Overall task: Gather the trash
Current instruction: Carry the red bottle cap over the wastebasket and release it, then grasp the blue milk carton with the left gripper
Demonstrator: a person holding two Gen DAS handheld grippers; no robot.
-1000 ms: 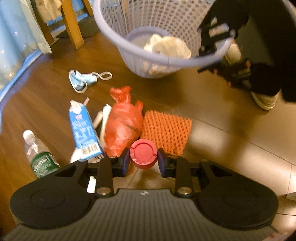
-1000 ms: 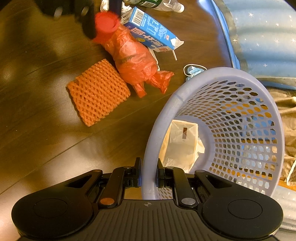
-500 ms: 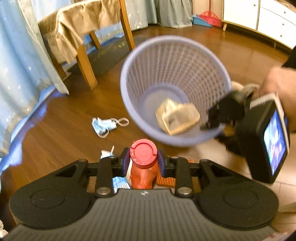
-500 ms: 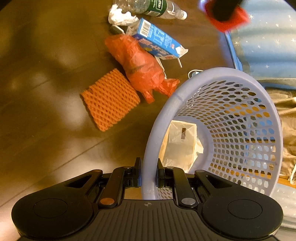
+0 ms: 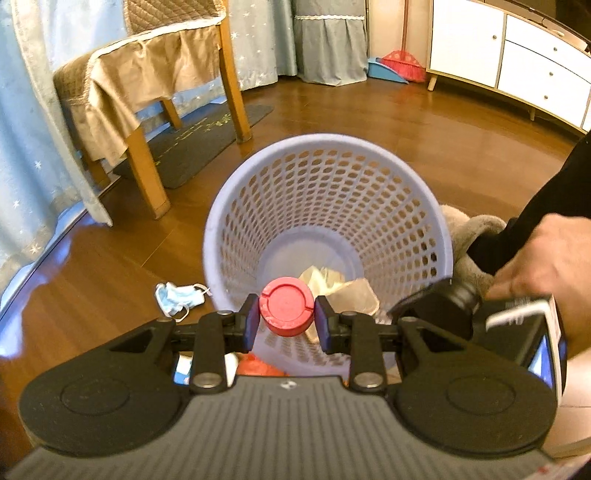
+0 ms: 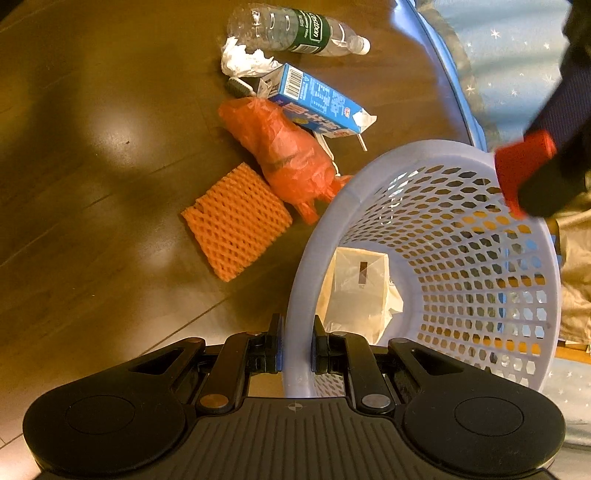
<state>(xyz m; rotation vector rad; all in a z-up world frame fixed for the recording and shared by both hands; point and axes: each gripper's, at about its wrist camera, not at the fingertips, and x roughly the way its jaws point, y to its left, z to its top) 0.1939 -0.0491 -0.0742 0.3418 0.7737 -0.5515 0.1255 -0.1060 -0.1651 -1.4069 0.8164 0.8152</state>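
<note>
The main risk here is a release that misses: the left gripper holds the red cap at the near edge of the lavender basket, which is tipped toward it, so the cap, judged from how it sits over the lower rim in the left wrist view, could strike the rim or bounce off the perforated wall and roll away across the wooden floor. A second risk lies with the right gripper: its jaws pinch only the thin rim of the basket, and if that grip slips the basket could swing or fall back, spilling the crumpled paper bag that already lies inside. The left jaws pinch the red cap by its sides, flat face toward the camera, squarely between the pads. The right wrist view shows the cap as a red blur at the far rim, just above the opening. Trash not yet collected lies on the floor beside the basket: an orange foam net, a tied red plastic bag, a blue carton, a clear bottle, a white tissue and a blue face mask.
</note>
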